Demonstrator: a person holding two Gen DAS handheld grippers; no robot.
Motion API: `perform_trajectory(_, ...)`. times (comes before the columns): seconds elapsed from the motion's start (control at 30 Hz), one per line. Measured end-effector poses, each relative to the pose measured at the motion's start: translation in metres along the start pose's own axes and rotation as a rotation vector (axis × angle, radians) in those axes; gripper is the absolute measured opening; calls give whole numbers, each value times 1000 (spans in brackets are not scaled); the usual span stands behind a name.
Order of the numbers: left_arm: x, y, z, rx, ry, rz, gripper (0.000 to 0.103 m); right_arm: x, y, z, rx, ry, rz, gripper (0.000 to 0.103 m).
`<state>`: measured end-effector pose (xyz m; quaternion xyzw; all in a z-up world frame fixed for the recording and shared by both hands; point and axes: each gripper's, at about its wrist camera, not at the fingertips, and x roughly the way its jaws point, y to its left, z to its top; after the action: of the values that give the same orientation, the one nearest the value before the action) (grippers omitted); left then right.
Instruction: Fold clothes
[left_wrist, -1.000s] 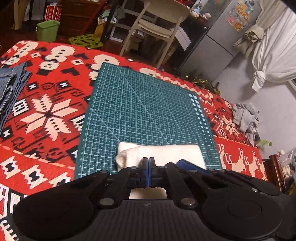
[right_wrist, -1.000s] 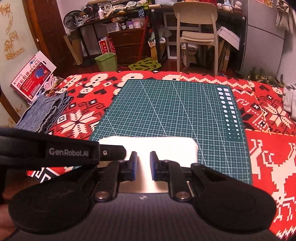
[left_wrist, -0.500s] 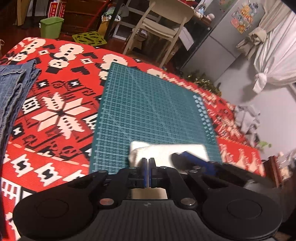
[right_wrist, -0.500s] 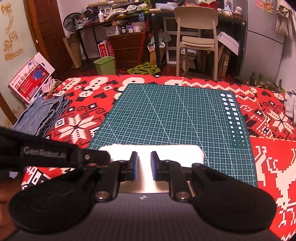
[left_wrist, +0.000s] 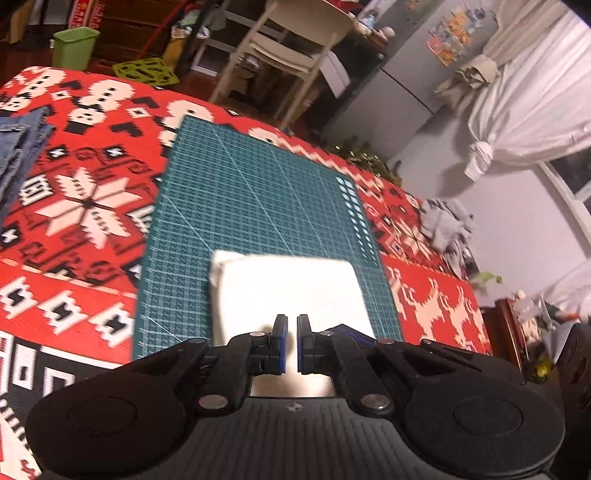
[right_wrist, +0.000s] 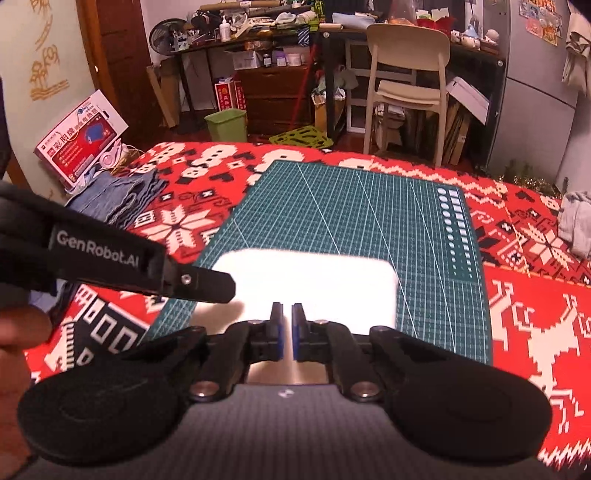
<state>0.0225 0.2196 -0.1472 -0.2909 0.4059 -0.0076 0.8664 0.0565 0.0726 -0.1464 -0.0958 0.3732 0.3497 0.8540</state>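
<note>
A white folded cloth (left_wrist: 288, 284) (right_wrist: 306, 280) lies flat on the near part of the green cutting mat (left_wrist: 258, 199) (right_wrist: 351, 206). My left gripper (left_wrist: 291, 321) hovers just short of the cloth's near edge. Its pads stand a thin slit apart and nothing is between them. My right gripper (right_wrist: 287, 308) hangs over the same near edge. Its jaws are closing, down to a narrow slit, and hold nothing. In the right wrist view the left gripper's black body (right_wrist: 110, 258) reaches in from the left, its tip at the cloth's left corner.
A red patterned cover (left_wrist: 85, 206) spreads under the mat. Folded jeans (left_wrist: 18, 155) (right_wrist: 114, 199) are stacked at the left, and crumpled grey clothes (left_wrist: 447, 229) (right_wrist: 576, 225) lie at the right edge. A chair (right_wrist: 406, 85) and a green bin (right_wrist: 226, 125) stand beyond the table.
Both grippers have drawn back and up, so more of the white cloth shows. The right jaws have narrowed. The left pads, touching before, now show a thin slit.
</note>
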Motion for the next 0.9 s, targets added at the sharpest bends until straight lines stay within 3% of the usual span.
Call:
perform_trajectory(0.17, 13, -11, -5, 38, 34, -33, 3, -14, -10, -9, 14, 4, -21, 4)
perform_trajectory(0.27, 26, -19, -11, 93, 57, 44, 3, -12, -16, -13, 30, 23, -23, 5)
perform_trajectory(0.4, 26, -27, -22, 177, 28, 83, 3, -3, -14, -21, 13, 37, -49, 5)
perform_trajectory(0.7, 14, -19, -21, 174, 43, 98, 3, -21, -22, -36, 54, 57, -2, 5)
perform_trajectory(0.77, 9, -18, -23, 164, 44, 97, 2, -25, -18, -39, 40, 60, -8, 5)
perform_trajectory(0.9, 6, -22, -28, 147, 61, 16, 4, -29, -11, -38, 24, 50, -7, 10)
